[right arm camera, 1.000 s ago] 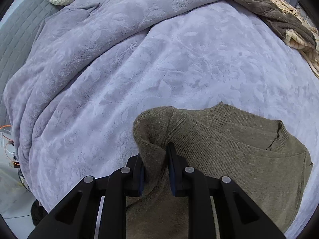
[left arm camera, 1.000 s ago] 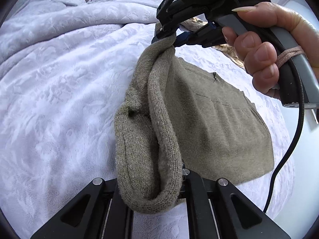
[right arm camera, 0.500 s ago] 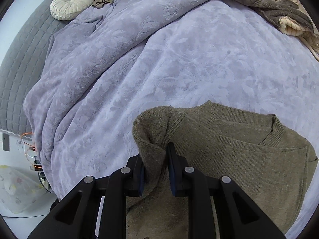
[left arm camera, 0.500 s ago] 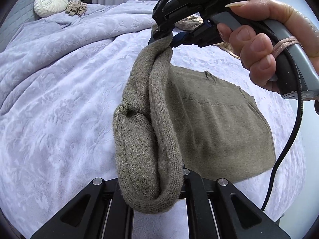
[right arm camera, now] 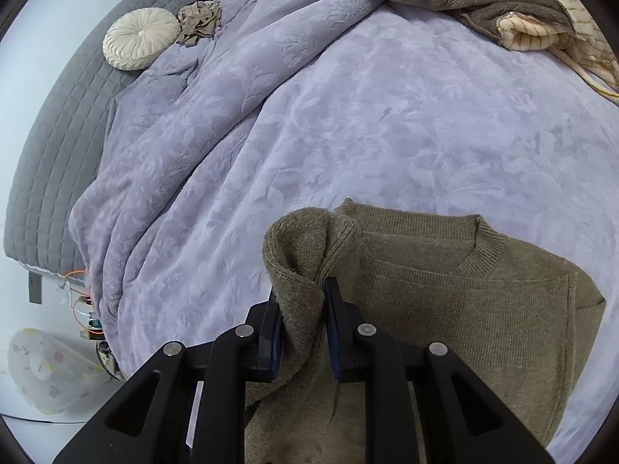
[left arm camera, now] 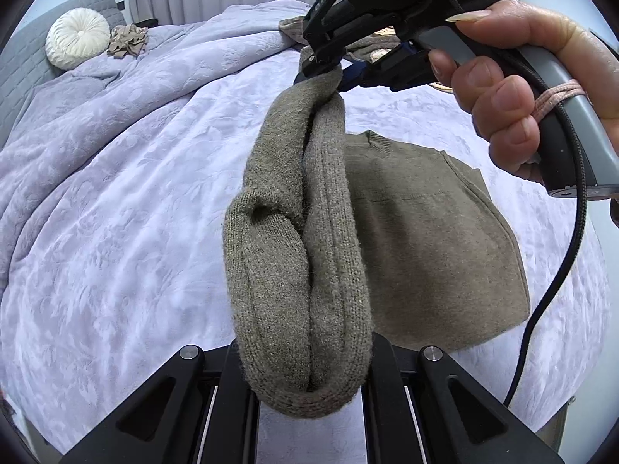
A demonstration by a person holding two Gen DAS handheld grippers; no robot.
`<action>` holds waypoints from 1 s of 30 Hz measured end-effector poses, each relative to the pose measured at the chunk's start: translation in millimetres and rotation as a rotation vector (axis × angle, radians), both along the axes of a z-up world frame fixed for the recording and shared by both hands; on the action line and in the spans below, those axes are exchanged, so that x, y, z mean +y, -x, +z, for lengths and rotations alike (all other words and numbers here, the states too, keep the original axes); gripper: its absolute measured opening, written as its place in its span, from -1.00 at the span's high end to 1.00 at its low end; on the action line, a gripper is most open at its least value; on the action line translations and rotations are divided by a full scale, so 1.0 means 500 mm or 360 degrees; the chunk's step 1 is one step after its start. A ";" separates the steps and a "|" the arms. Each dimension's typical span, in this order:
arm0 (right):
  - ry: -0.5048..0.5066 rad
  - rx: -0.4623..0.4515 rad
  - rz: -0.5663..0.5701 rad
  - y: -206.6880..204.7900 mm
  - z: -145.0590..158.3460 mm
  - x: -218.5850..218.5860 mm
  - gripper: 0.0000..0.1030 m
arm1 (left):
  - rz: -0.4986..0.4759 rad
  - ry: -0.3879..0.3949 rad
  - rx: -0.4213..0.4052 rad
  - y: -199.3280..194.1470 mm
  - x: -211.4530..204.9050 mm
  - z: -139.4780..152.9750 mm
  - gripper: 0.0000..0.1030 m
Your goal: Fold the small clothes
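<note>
lilac bedspread open beyond sweater collar edge.

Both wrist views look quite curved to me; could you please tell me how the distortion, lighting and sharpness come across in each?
Left wrist view: strong fisheye bend, dark vignette corners, even daylight, the sweater knit crisp close up, soft shadow on the bedspread. Right wrist view: the same bowing, the bed curving away, diffuse light without glare, the round cushion sharp.

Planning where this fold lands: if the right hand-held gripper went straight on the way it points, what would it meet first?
Apart from the sweater edge it already grips, probably the lilac bedspread ahead of the right hand-held gripper; nothing else seems to lie between, though depth is unclear.
</note>
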State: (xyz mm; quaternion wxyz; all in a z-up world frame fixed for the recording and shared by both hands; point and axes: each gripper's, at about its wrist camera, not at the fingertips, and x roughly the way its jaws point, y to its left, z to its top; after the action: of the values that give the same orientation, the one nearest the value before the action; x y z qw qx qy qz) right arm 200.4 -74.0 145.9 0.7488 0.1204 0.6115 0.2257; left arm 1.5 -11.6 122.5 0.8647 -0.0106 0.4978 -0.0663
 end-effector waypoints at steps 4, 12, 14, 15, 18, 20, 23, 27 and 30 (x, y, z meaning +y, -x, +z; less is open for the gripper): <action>-0.0042 -0.0015 -0.0009 0.000 0.002 -0.033 0.60 | -0.0036 -0.0034 -0.0003 -0.004 -0.034 0.007 0.81; -0.0079 -0.0017 -0.0018 -0.005 -0.016 -0.113 0.60 | -0.0091 -0.0066 0.0029 -0.023 -0.089 -0.001 0.81; -0.0087 -0.0021 -0.0016 -0.005 -0.019 -0.130 0.61 | -0.0113 -0.0079 0.0030 -0.016 -0.115 0.001 0.81; -0.0092 -0.0026 -0.0015 -0.006 -0.019 -0.139 0.61 | -0.0126 -0.0085 0.0033 -0.017 -0.125 0.000 0.81; -0.0104 -0.0036 -0.0015 -0.007 -0.023 -0.170 0.61 | -0.0157 -0.0098 0.0039 -0.019 -0.153 -0.002 0.81; -0.0113 -0.0040 -0.0016 -0.008 -0.026 -0.190 0.61 | -0.0173 -0.0105 0.0042 -0.019 -0.167 -0.003 0.81; -0.0115 -0.0044 -0.0019 -0.008 -0.029 -0.214 0.61 | -0.0196 -0.0118 0.0042 -0.018 -0.188 -0.003 0.81; -0.0120 -0.0070 -0.0004 -0.002 -0.022 -0.237 0.61 | -0.0232 -0.0143 0.0049 -0.016 -0.212 -0.003 0.81; -0.0119 -0.0086 0.0006 0.002 -0.018 -0.257 0.61 | -0.0259 -0.0160 0.0048 -0.014 -0.232 -0.004 0.81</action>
State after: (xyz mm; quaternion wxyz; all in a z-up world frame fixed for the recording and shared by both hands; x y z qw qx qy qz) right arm 199.4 -202.7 136.8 0.7596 0.1411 0.5823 0.2530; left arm 8.4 -127.4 120.5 0.8482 0.0724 0.5128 -0.1109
